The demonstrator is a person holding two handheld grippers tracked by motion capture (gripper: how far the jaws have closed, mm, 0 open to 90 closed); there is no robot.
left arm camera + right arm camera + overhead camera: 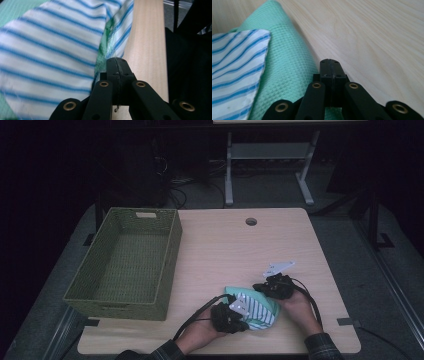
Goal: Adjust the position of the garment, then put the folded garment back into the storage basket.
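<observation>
— Where is the cloth right now?

— The folded cloth (255,311) lies near the front edge of the wooden surface (225,250), between my two hands. It is a mint-green waffle-weave piece with a white layer striped in blue on top. In the left gripper view the striped layer (50,50) spreads up and to the left of my fingers, with green showing at its fold.

— And your left gripper?

— My left gripper (117,65) has its fingers pressed flat together. They sit right at the cloth's edge, just beside the stripes, over bare wood. I see no fabric pinched between the pads, though a thread hangs beneath them.

— The right one?

— My right gripper (330,65) is also fully closed, pad against pad. It rests on the far side of the cloth, at the rim of the green layer (287,65), with the striped corner (237,62) off to its left. I cannot tell whether it touches the green.

— Anything else around?

— A green woven basket (172,250) stands at the left of the surface, well apart from the cloth.
</observation>
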